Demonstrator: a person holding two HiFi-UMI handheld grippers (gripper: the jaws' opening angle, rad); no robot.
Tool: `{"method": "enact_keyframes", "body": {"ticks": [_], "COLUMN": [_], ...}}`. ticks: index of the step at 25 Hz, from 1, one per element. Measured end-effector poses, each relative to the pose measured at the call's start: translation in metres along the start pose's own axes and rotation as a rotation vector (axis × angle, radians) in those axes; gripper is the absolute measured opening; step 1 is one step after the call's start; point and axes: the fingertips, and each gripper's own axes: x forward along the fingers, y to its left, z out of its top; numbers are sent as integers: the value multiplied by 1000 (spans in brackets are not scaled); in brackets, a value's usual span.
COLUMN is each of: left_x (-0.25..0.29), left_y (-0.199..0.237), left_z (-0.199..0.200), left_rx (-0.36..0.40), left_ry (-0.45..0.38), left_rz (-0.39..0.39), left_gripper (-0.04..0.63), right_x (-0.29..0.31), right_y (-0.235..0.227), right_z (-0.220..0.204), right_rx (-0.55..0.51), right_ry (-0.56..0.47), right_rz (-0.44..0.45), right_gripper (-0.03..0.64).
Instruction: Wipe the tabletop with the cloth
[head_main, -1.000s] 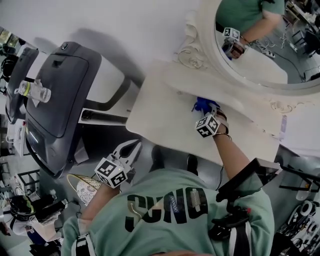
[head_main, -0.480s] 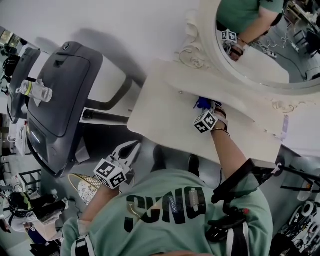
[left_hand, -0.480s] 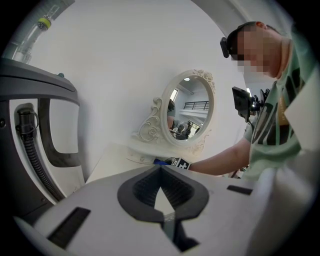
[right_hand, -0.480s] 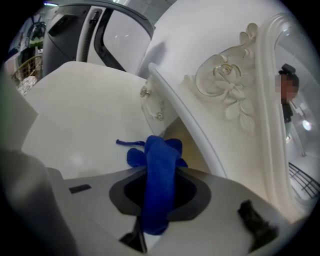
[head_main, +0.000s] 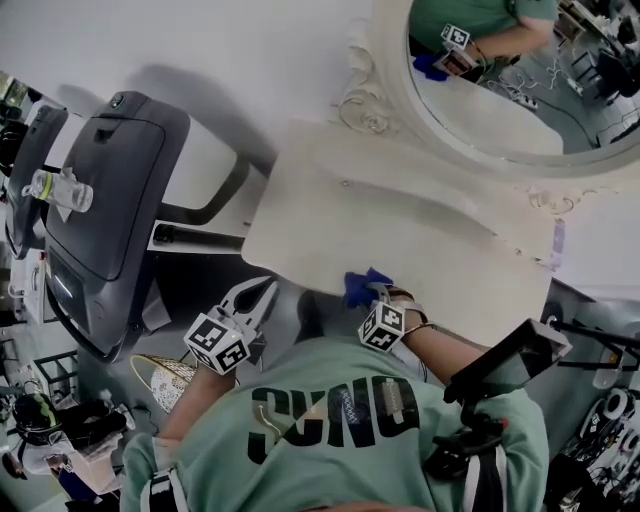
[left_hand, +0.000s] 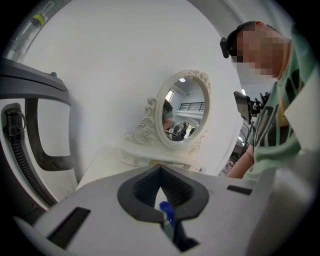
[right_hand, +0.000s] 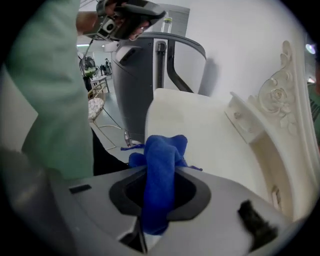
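Cloth (head_main: 358, 288): blue, soft-piled, bunched into a crumpled wad. It is pinched between the closed jaws of the right gripper (right_hand: 159, 202), with its free end protruding ahead of them. It sits at the near edge of the tabletop (head_main: 400, 235), right of centre, partly past the edge; contact cannot be confirmed. Tabletop: cream-white, smooth, with a curved near edge.

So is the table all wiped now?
Hard to say it's finished. The tabletop looks plain and mark-free, but no wet trail shows which parts got wiped. In hand: the right gripper is shut on the blue cloth, at the table's near edge. The left gripper hangs off the table, shut and empty. Left: probably more passes, then putting the cloth down.
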Motion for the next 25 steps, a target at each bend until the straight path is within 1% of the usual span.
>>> {"method": "enact_keyframes", "body": {"ticks": [2, 3, 4, 5, 7, 9, 11, 12, 14, 17, 20, 23, 25], "left_x": [3, 5, 6, 7, 8, 8, 5, 4, 3, 0, -2, -2, 0], "left_y": [-4, -6, -9, -12, -17, -19, -19, -19, -20, -21, -19, -16, -14], "left_z": [0, -1, -1, -1, -2, -4, -7, -8, -9, -9, -11, -13, -14], "left_rx": [5, 6, 8, 9, 16, 20, 20, 19, 20, 24, 25, 26, 23], "left_ry": [3, 6, 8, 10, 15, 22, 30, 33, 36, 39, 46, 54, 57], "left_rz": [-8, -12, -16, -20, -25, -23, -16, -13, -9, -6, 0, 4, 4], "left_gripper": [-3, -3, -3, -3, -3, -3, -3, -3, -3, -3, -3, -3, -3], "right_x": [-1, -1, -2, -3, -7, -13, -20, -23, -23, -15, -7, -2, 0], "right_y": [16, 16, 8, -7, -62, -131, -193, -216, -247, -265, -274, -278, -275], "right_z": [0, 0, -1, -4, -15, -30, -45, -52, -64, -77, -80, -76, -73], "right_rx": [24, 39, 60, 88, 160, 223, 255, 265, 282, 274, 263, 234, 202], "right_ry": [-17, -28, -40, -51, -59, -51, -29, -16, 17, 65, 92, 108, 117], "right_rz": [44, 55, 50, 25, -84, -233, -372, -425, -496, -553, -590, -610, -599], "right_gripper": [75, 75, 76, 77, 77, 77, 77, 77, 77, 78, 78, 78, 77]}}
